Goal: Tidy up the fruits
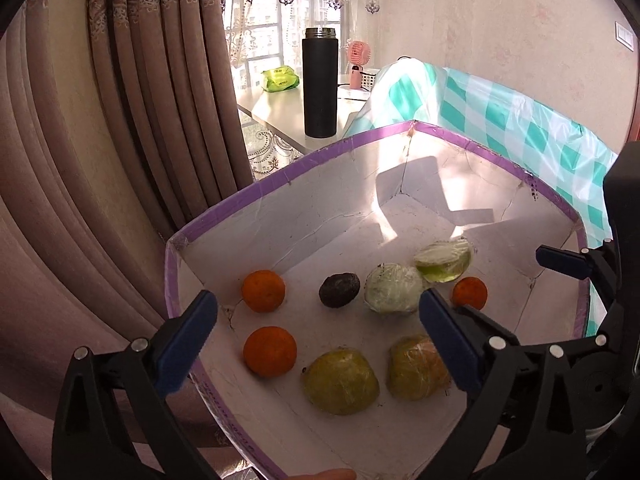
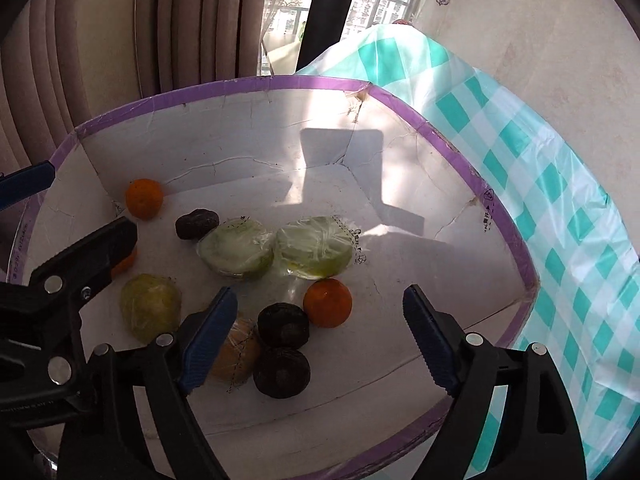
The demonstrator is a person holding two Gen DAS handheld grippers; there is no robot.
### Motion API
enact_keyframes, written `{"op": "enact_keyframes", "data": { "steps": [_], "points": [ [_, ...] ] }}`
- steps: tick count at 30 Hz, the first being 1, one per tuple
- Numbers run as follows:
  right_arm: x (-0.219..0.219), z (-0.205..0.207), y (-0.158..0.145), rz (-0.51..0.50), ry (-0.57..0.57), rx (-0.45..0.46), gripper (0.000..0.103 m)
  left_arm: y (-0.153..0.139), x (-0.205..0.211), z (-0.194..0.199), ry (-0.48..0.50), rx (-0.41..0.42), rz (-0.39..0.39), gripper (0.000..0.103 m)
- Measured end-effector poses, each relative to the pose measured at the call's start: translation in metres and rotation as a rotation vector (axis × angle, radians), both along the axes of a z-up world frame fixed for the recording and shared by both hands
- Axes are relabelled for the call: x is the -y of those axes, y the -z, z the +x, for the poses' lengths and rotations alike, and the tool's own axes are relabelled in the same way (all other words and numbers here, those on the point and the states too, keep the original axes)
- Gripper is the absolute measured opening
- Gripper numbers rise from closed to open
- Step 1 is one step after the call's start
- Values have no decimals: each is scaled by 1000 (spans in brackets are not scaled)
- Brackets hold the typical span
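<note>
Blue-padded fingers (image 1: 188,340) (image 2: 208,340) gape wide (both grippers), empty.

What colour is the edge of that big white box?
Purple tape lines the box rim, clearest in the right wrist view.

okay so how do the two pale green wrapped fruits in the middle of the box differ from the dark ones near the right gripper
The pale green wrapped fruits are broad, flattish and sealed in clear plastic; the dark fruits are smaller, rounder, nearly black and show no wrap. The green pair lies mid-box; the dark pair lies nearer, between the right gripper fingers' line of sight. All rest on the white box floor, each pair touching.
</note>
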State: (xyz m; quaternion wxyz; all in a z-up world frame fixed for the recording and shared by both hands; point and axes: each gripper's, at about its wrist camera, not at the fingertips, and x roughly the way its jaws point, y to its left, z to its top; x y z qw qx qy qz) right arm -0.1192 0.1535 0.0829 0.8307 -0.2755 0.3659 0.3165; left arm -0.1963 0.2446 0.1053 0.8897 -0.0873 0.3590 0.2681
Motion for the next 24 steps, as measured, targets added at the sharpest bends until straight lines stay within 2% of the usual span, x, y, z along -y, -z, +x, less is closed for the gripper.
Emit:
{"op": "enact_keyframes", "data": {
  "steps": [3,11,24],
  "points": [
    [0,0,-2,-15,21,-31,86,1,-3,3,-33,-44,7,101],
    [-7,0,4,-103,57,-89,86,8,-14,5,-22,-110,-93,101],
    [-7,0,7,-130,54,-89,86,11,-11,7,-9,-130,-90,101]
  ]
}}
